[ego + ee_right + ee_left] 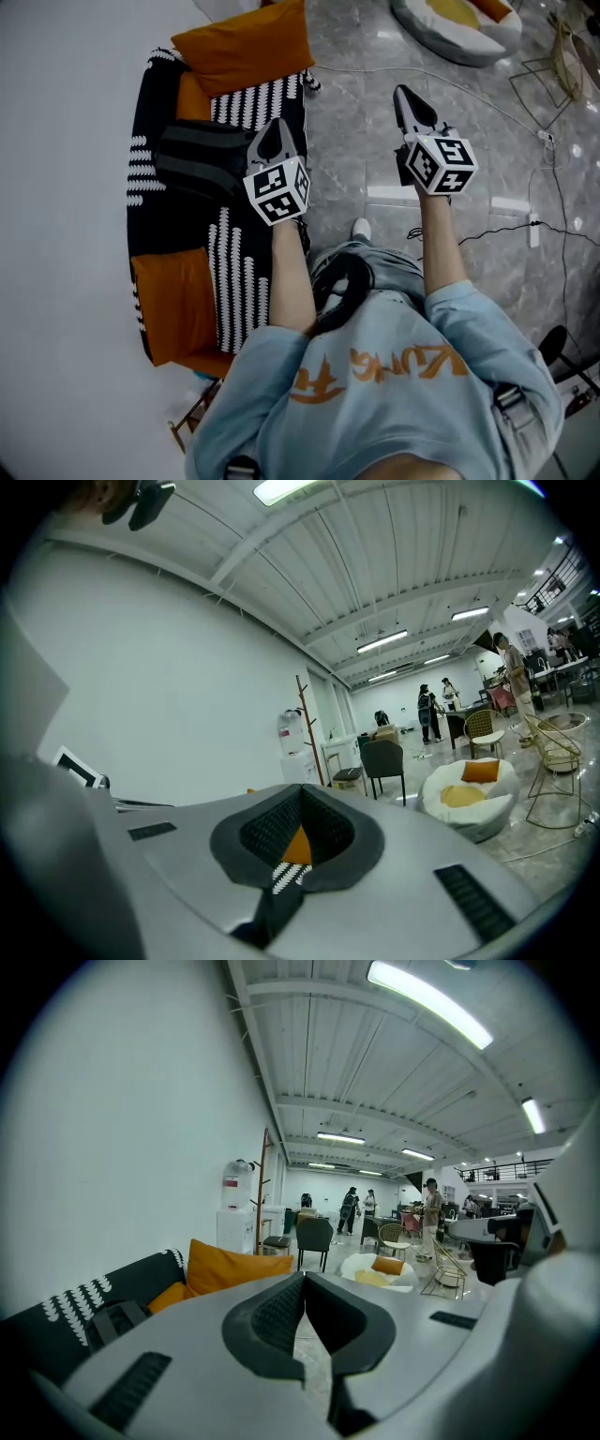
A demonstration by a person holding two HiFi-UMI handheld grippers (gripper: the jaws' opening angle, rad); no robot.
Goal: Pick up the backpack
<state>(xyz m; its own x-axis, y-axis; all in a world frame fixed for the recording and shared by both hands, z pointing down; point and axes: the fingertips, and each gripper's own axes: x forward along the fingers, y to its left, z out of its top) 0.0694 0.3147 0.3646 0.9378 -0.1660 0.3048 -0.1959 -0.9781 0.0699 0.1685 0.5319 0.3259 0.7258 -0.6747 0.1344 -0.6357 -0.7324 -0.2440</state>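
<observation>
A dark grey backpack lies flat on a black sofa with white stripes, against its back. In the left gripper view the backpack shows low at the left. My left gripper is shut and empty, hovering over the sofa seat just right of the backpack. Its jaws meet with nothing between them. My right gripper is also shut and empty, out over the grey floor, well right of the sofa. Its closed jaws point toward the far wall.
Orange cushions lie at both ends of the sofa. A white beanbag and a wire chair stand ahead on the right. Cables run across the marble floor. A water dispenser, a dark chair and several people stand far off.
</observation>
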